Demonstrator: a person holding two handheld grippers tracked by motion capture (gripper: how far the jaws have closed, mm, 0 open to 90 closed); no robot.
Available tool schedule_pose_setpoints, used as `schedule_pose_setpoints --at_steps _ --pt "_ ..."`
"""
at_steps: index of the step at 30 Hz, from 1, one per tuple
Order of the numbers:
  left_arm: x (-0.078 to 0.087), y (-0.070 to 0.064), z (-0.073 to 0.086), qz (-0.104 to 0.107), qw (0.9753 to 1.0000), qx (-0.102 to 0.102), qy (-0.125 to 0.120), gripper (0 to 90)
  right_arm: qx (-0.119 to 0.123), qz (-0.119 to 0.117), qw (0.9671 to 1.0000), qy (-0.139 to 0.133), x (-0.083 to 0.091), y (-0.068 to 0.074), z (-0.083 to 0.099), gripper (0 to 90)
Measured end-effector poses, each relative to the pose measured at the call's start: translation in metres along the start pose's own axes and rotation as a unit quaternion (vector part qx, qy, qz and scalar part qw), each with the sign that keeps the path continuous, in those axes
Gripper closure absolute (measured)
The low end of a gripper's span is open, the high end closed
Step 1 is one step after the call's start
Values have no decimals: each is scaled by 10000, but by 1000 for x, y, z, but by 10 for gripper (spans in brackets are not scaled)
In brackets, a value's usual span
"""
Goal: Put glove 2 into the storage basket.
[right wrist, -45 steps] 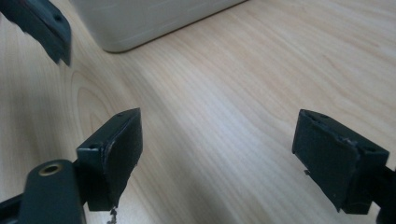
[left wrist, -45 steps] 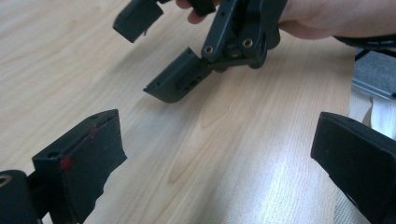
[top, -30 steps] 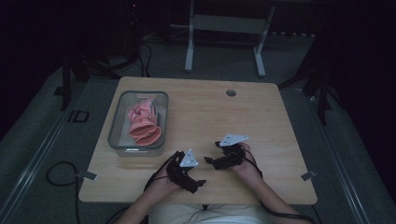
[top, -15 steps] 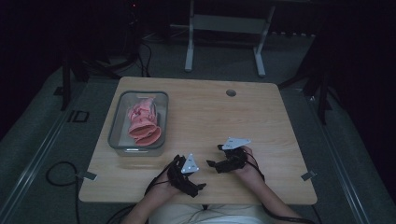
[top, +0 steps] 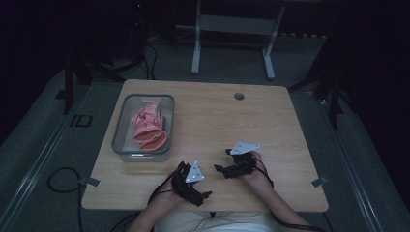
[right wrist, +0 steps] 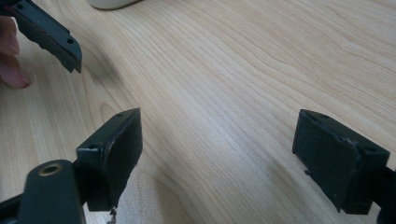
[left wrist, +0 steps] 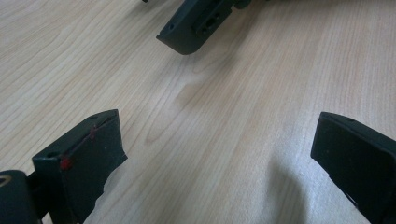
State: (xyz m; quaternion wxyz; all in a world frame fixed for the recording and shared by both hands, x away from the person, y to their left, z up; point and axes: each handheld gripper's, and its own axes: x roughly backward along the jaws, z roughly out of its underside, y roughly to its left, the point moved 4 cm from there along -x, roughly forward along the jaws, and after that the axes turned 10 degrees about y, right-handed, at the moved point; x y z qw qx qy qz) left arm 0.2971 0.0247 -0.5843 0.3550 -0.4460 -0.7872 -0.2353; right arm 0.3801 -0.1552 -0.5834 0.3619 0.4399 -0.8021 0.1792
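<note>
From the high view, one wooden table (top: 212, 125) carries one clear container (top: 143, 127) at its left side, and inside it lies one pink folded cloth (top: 149, 126) (ribbed or layered, the detail is too dim to settle). One small round grommet (top: 239, 96) sits near the table's far edge, right of centre. Two grippers are held near the table's near edge, close to each other: the left gripper (top: 207, 192) at the left and the right gripper (top: 220, 168) just to its right, each topped by one grey three-cornered plate. Both are well apart from the container. One cable (top: 58, 180) loops on the floor at the left of the table.

In the left gripper view, the left gripper (left wrist: 212, 158) shows its two black jaws spread wide with nothing between them but bare table wood. One red mark shows on the jaw at the left. A single jaw of the other gripper comes in at the top of the frame, low over the wood.

In the right gripper view, the right gripper (right wrist: 217, 154) likewise has two jaws set far apart, holding nothing, low over the wood grain. One jaw of the left gripper and fingertips (right wrist: 10, 56) appear at the top left corner (two fingertips can be counted).
</note>
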Motion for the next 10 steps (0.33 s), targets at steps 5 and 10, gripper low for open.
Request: schedule_pose_setpoints --at_steps 5,10 --pt "2 1 2 61 10000 26 -23 20 2 2 10000 22 0 -1 0 160" --pt "2 1 3 68 10000 45 -38 20 11 10 10000 18 -1 -1 0 160"
